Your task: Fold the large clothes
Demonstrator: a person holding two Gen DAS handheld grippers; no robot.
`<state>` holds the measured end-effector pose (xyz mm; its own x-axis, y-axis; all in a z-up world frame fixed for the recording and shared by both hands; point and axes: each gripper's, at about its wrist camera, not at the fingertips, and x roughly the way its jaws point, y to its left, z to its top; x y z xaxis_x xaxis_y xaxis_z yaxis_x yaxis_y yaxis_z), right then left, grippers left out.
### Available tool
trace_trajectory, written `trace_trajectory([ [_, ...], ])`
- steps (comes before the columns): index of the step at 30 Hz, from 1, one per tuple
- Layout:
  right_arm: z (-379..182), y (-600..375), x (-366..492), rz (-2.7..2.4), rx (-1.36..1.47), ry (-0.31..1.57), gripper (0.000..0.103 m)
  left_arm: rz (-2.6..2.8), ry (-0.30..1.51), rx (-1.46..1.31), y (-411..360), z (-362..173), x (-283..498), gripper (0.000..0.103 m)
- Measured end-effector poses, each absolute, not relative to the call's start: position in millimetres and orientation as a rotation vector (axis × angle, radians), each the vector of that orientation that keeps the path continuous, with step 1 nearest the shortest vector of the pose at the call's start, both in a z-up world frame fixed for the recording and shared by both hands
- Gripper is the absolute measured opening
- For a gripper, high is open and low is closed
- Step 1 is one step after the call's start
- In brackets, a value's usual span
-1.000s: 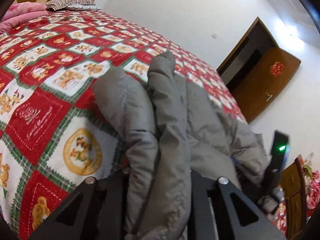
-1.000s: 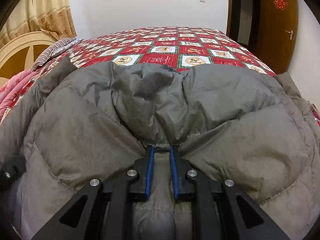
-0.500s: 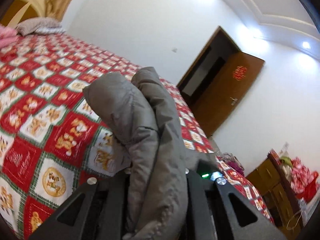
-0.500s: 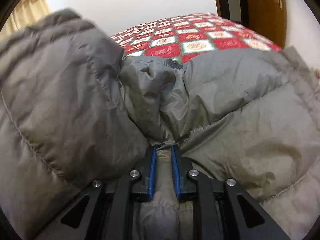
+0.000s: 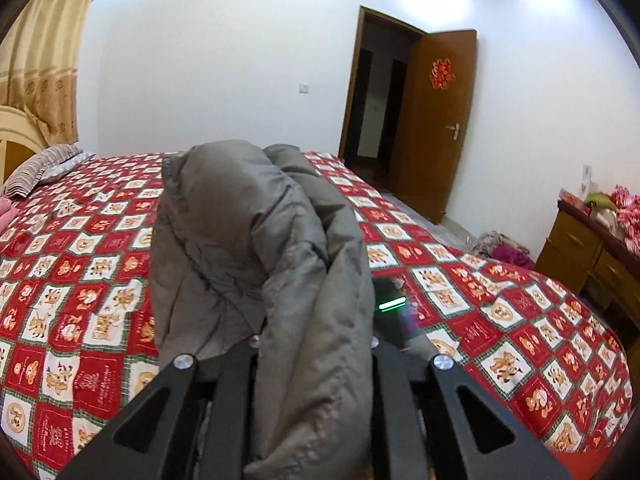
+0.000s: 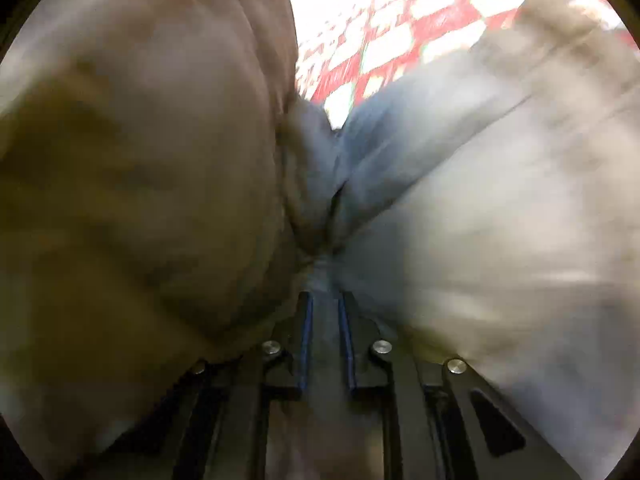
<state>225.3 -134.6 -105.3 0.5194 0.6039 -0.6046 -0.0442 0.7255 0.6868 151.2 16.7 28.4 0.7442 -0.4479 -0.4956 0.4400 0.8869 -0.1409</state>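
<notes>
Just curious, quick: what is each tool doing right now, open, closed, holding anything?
Left tool: closed on a thick fold of the grey padded jacket, held above the bed.
Right tool: closed, pinching the same jacket; that view is blurred.

bed | red-and-white checked quilt covers the whole top | striped pillow at head end, far left corner | pink bedding just beside it, left edge

You can read one sign only: the red paper double-happiness character stuck on the open wooden door. The bedspread squares carry small lettering, too small for you to read.
</notes>
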Motion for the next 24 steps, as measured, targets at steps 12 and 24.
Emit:
trace_trajectory([
  [12, -30, -286, 128, 0.088, 0.447, 0.734, 0.021, -0.527, 0.656, 0.291, -90, -52, 140, 0.015],
  [24, -25, -265, 162, 0.268, 0.369, 0.802, 0.071, -0.567, 0.618, 0.428, -112, -87, 124, 0.017],
])
